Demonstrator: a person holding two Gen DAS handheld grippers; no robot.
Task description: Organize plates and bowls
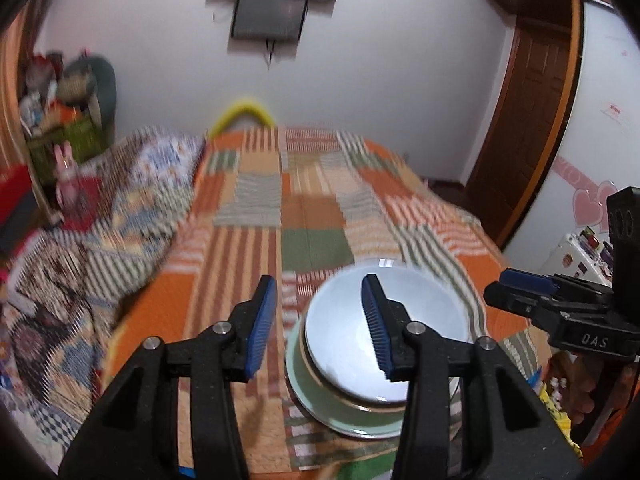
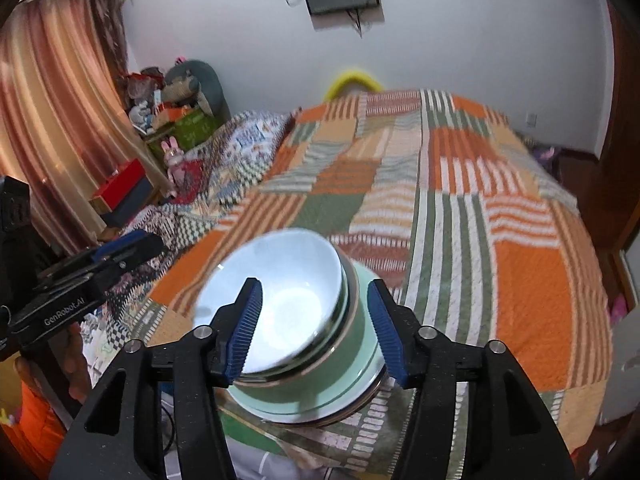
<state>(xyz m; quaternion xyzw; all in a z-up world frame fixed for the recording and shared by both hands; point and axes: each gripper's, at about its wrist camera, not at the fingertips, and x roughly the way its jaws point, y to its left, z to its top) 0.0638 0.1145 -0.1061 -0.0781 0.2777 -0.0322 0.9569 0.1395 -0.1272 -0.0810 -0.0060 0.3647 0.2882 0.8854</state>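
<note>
stacking looks done: white bowl (image 2: 276, 300) sits nested in the green bowls (image 2: 320, 380) on the quilt (image 2: 520, 280), at six o'clock. left gripper (image 1: 316, 324) and right gripper (image 2: 316, 328) hover released, holding nothing. next probably means finding another dish.

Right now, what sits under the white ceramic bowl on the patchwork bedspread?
The white bowl is nested in a stack of green-banded bowls. How many, and what lies beneath them, is hidden.
</note>
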